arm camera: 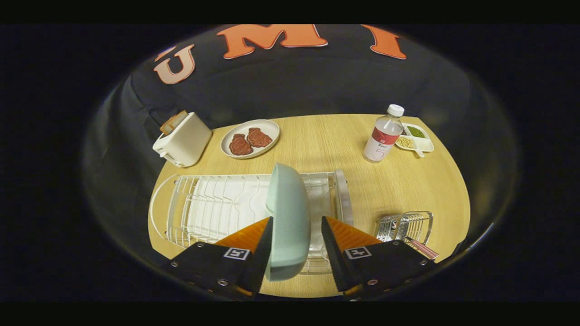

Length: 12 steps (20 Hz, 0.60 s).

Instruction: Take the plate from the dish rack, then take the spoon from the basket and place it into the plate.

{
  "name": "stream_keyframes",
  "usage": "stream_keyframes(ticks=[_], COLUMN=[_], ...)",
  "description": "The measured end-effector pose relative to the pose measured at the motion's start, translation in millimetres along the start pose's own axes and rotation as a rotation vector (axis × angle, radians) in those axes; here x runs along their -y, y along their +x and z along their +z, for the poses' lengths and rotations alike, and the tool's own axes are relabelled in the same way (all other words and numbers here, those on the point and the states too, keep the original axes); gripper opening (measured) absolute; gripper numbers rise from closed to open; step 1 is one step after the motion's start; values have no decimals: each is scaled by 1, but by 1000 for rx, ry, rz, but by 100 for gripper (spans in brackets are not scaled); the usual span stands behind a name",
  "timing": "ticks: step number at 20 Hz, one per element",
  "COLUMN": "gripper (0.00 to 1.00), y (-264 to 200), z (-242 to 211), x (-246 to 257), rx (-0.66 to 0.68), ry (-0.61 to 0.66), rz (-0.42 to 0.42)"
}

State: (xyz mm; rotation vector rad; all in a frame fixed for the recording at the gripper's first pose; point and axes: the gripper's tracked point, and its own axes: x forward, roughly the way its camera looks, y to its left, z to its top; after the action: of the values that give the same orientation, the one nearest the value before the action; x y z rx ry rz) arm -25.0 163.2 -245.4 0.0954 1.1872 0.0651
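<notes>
A pale green plate (287,199) stands on edge in the white wire dish rack (213,206), near the rack's right end. My gripper (297,222) is open around the plate's lower part, one finger on each side. The left finger lies against the plate's rim, and a narrow gap separates the right finger from the plate's back. Right of the rack sits a small metal wire basket (404,226). A striped spoon handle (422,248) sticks out of its near side; the spoon's bowl is hidden.
Everything stands on a wooden table (326,145). At the back left is a white toaster (183,139) with bread in it, next to a plate of two meat pieces (250,138). A water bottle (384,135) and a divided snack dish (418,139) are at the back right.
</notes>
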Motion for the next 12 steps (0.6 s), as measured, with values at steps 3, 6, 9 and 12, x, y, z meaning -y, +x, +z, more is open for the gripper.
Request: stream_keyframes(ticks=[3,6,9,12], gripper=[43,31,30,30], y=[0,-7,-19,-26], z=[-1,3,12,14], x=[1,6,6,12], rx=[-23,-17,12,28], ry=[33,41,30,-1], rz=[-34,-84,-117,-174])
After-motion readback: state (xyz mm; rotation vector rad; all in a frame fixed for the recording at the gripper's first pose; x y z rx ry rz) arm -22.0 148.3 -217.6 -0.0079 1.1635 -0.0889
